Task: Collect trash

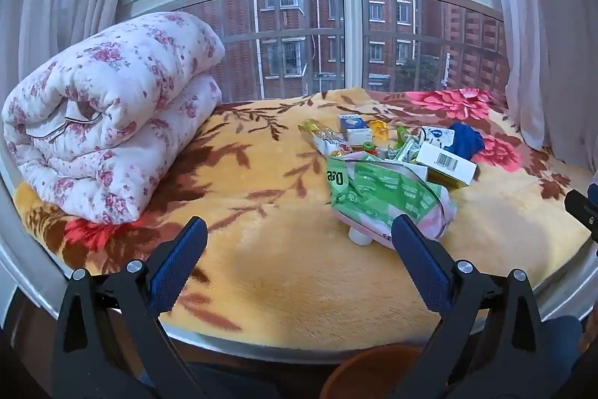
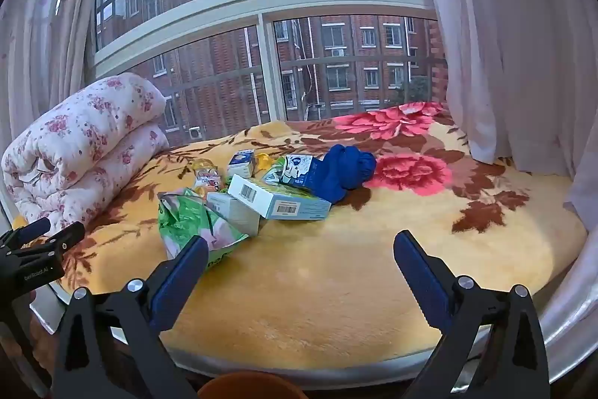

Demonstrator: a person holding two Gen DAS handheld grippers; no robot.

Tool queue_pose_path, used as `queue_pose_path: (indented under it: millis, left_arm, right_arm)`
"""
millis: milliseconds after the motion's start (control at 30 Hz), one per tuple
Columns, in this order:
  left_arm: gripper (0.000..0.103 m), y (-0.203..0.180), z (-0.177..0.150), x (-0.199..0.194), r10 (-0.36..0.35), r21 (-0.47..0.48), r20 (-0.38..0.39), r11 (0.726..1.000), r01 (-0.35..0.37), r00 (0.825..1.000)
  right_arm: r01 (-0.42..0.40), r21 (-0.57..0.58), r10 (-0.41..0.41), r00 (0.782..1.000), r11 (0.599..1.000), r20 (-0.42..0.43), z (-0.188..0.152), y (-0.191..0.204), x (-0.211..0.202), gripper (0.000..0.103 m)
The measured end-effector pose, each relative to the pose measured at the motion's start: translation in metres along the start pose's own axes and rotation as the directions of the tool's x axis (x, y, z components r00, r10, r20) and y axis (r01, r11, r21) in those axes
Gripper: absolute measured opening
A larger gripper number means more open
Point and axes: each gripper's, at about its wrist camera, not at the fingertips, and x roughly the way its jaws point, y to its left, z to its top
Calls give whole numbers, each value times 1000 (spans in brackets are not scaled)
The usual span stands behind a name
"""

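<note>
Trash pile [image 1: 396,163] sits mid-frame on yellow blanket [image 1: 284,272], just beyond my left gripper [image 1: 299,234], upper left of my right gripper [image 2: 301,249]. Both spread wide, holding nothing.

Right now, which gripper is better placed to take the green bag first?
Probably left. The green bag lies just ahead of the left gripper, touching its right-side pad in view; both grippers' jaws are open and empty.

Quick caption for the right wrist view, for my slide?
Open right gripper hovers over blanket, facing a trash pile by the window.
</note>
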Motion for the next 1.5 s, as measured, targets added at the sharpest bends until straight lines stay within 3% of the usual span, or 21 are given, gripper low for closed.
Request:
queue_pose_path:
  millis: [800,1500]
  left_arm:
    - [96,5,-7,8,-48,-43,-44,998,46,998]
    - [96,4,-8,10,-44,-28,-56,999,42,997]
  right_arm:
    - [19,-19,-19,1000,1000,-12,-2,-2,0,98]
    - [33,-21,-33,999,999,-17,-1,-3,-3,98]
